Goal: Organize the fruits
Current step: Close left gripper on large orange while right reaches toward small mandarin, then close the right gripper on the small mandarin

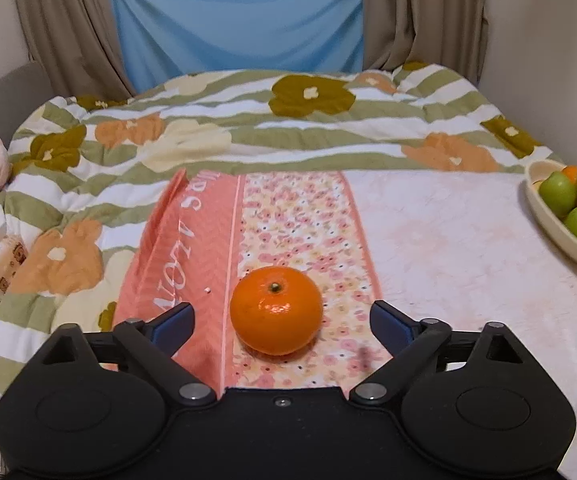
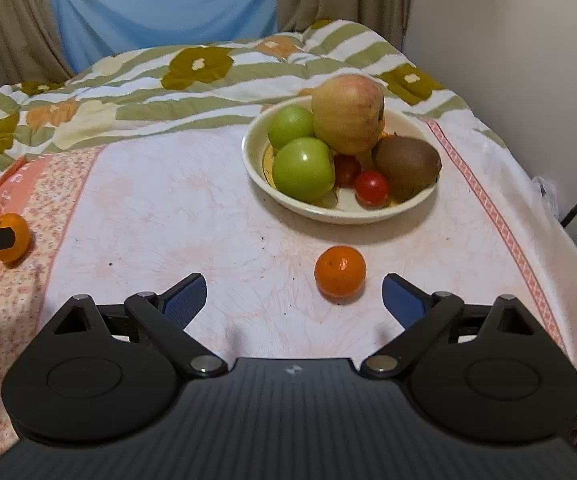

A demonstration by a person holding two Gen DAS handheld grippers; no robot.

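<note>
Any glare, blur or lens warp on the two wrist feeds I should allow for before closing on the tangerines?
Left wrist: tangerine sharp, with a small glare streak; bed edges bow from fisheye; bowl cut off at the right. Right wrist: the other tangerine clear with a soft highlight and faint shadow beneath; the far quilt slightly soft.

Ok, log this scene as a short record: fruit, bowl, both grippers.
surface: towel over a bed
bowl: two green apples, big apple, kiwi, two tomatoes
loose fruit: left orange, right orange, both on the towel
left gripper: open, orange between the fingers, untouched
right gripper: open, orange just ahead, nearer its right finger
</note>
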